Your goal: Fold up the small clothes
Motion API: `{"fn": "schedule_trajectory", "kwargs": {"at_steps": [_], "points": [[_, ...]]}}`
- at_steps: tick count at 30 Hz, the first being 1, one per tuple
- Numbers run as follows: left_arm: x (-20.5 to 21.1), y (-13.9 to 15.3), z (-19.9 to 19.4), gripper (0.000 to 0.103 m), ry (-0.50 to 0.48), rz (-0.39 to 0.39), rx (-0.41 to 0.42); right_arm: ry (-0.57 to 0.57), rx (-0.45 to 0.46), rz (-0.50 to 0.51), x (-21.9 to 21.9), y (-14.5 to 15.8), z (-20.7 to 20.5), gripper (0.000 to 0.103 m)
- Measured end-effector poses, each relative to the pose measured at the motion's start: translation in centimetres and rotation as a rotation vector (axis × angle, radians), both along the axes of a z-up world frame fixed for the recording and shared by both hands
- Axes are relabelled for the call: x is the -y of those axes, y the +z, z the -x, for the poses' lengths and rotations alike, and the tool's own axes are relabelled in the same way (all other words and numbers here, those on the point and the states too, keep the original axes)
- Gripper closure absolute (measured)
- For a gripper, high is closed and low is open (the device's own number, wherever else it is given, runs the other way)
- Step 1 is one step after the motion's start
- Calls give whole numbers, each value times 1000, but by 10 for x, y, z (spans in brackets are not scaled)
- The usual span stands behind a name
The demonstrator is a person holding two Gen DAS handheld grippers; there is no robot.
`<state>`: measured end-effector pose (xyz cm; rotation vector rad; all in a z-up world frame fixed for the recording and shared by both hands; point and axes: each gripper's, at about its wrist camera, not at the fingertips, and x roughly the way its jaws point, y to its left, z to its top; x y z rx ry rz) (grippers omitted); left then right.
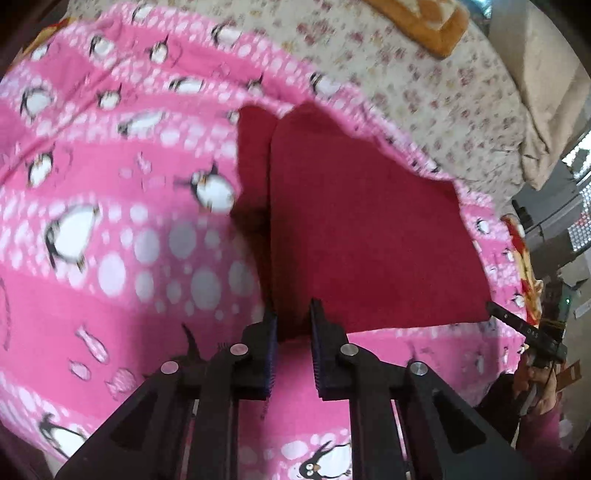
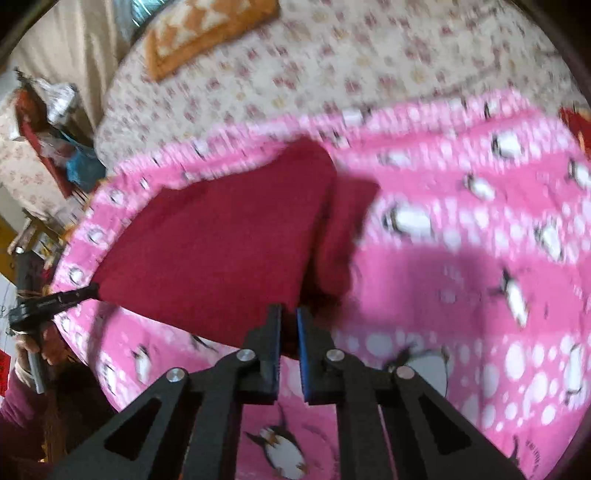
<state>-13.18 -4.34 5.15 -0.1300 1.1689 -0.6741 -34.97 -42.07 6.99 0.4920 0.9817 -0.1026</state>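
A dark red cloth [image 1: 362, 229] [image 2: 221, 243] lies on a pink penguin blanket [image 1: 110, 184] [image 2: 461, 258], with a second red layer showing along one side. In the left wrist view my left gripper [image 1: 293, 314] holds the cloth's near edge between its fingers. My right gripper [image 1: 491, 306] pinches the corner at the right. In the right wrist view my right gripper [image 2: 289, 314] is closed on the near edge, and my left gripper [image 2: 94, 290] nips the left corner. The edge between the two grippers hangs slightly off the blanket.
The blanket covers a bed with a floral sheet [image 1: 424, 81] [image 2: 295, 66]. An orange patterned cushion [image 1: 432, 22] [image 2: 207, 26] lies at the far end. A person's hand [image 1: 532, 369] [image 2: 33, 339] grips each handle. Cluttered furniture [image 2: 55, 147] stands beside the bed.
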Motion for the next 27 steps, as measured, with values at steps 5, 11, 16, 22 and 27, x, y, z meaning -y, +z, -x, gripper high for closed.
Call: {"fn": "schedule_trajectory", "kwargs": {"at_steps": [5, 11, 16, 22, 27], "points": [[-1, 12, 1, 102, 41, 1, 1, -28, 8, -34, 1, 8, 1, 89], [14, 37, -11, 89, 66, -30, 94, -44, 73, 48, 0, 41, -15, 61], [38, 36, -32, 89, 136, -93, 152, -45, 63, 33, 0, 29, -68, 61], [63, 16, -66, 89, 210, -213, 181, -92, 15, 62, 15, 0, -127, 61], [69, -1, -92, 85, 241, -232, 149, -105, 13, 135, 28, -8, -158, 61]]}}
